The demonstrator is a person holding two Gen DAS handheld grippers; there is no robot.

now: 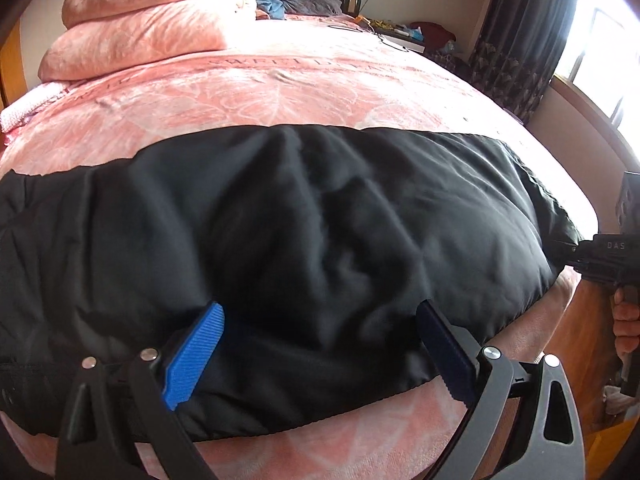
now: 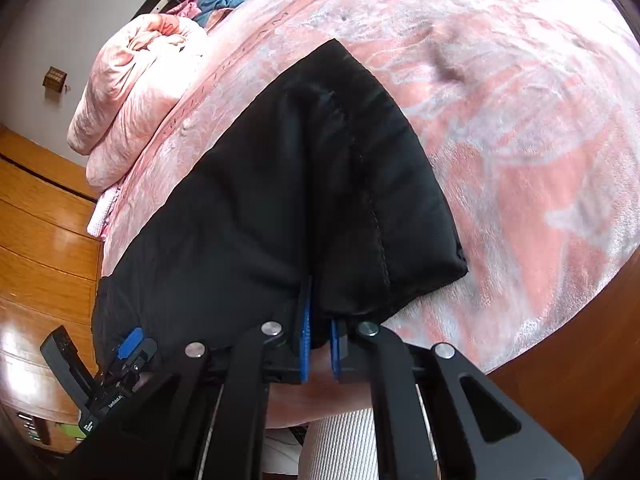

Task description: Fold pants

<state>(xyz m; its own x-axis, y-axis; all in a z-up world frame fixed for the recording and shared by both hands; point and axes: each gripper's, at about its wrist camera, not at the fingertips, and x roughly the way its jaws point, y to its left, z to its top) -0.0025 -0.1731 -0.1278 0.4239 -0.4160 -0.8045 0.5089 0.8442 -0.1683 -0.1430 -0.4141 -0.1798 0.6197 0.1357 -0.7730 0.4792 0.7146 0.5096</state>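
Black pants (image 1: pixel 300 220) lie stretched along the near edge of a pink bed (image 1: pixel 280 80). My left gripper (image 1: pixel 320 328) is open, its blue pads (image 1: pixel 192 356) resting on the fabric near the front hem. My right gripper (image 2: pixel 320 336) is shut on the end of the pants (image 2: pixel 300 200), near the hem corner at the bed's edge. The right gripper also shows in the left wrist view (image 1: pixel 576 252) at the far right end of the pants. The left gripper shows in the right wrist view (image 2: pixel 128 344) at the lower left.
A folded pink quilt (image 1: pixel 152 20) lies at the far left of the bed. Dark pillow and blue cloth (image 1: pixel 280 4) sit by the headboard. A wooden wardrobe (image 2: pixel 40 240) stands to the left. Dark curtains and a window (image 1: pixel 560 40) are on the right.
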